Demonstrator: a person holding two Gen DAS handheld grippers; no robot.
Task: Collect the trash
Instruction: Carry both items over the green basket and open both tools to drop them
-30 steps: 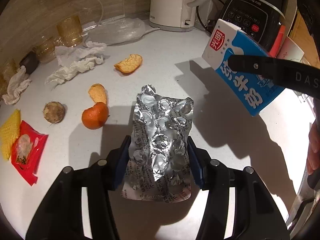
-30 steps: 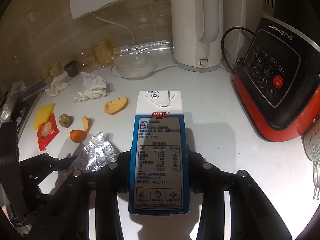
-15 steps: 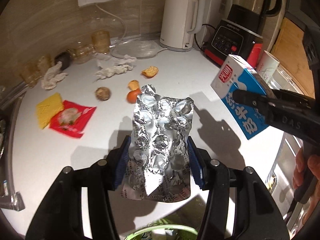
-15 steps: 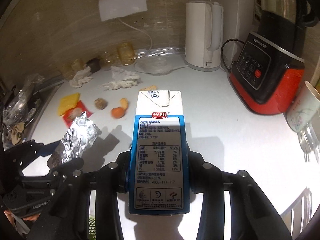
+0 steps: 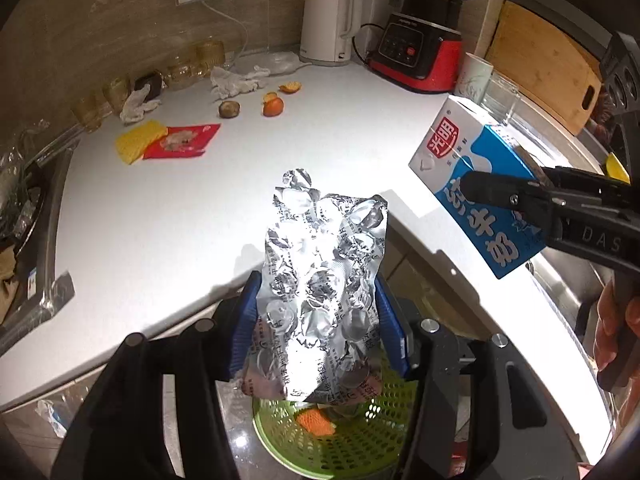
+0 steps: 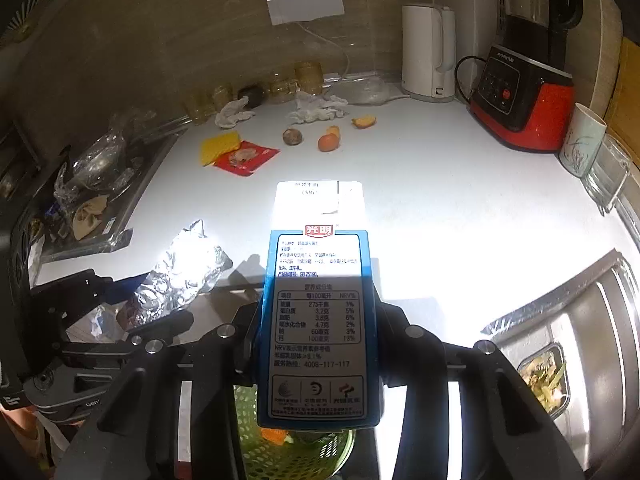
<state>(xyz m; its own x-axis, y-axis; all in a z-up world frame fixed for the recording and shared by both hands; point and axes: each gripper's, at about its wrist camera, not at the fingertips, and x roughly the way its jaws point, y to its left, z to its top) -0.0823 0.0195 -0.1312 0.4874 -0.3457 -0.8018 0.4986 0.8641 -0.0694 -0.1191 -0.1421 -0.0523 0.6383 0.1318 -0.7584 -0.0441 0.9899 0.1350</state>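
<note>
My left gripper (image 5: 320, 312) is shut on a crumpled silver foil blister pack (image 5: 320, 280) and holds it off the counter edge, above a green mesh bin (image 5: 352, 436) on the floor. My right gripper (image 6: 318, 332) is shut on a blue and white milk carton (image 6: 318, 312), also past the counter edge with the green bin (image 6: 280, 456) below it. The carton shows at the right of the left wrist view (image 5: 480, 192); the foil pack shows at the left of the right wrist view (image 6: 180, 276). An orange scrap (image 5: 316, 420) lies in the bin.
On the white counter (image 5: 200, 208) lie a red wrapper (image 5: 182, 142), yellow sponge (image 5: 138, 144), mandarin (image 5: 273, 106), peels (image 5: 290, 88), a brown round thing (image 5: 229, 109) and crumpled tissues (image 5: 236, 80). A kettle (image 5: 326, 26), red blender base (image 5: 416, 60), cup (image 5: 474, 76) and glasses stand behind. A sink (image 6: 92, 184) is at the left.
Both grippers have pulled back from the counter with their loads and now hang past its front edge. The green bin has come into view beneath them.
</note>
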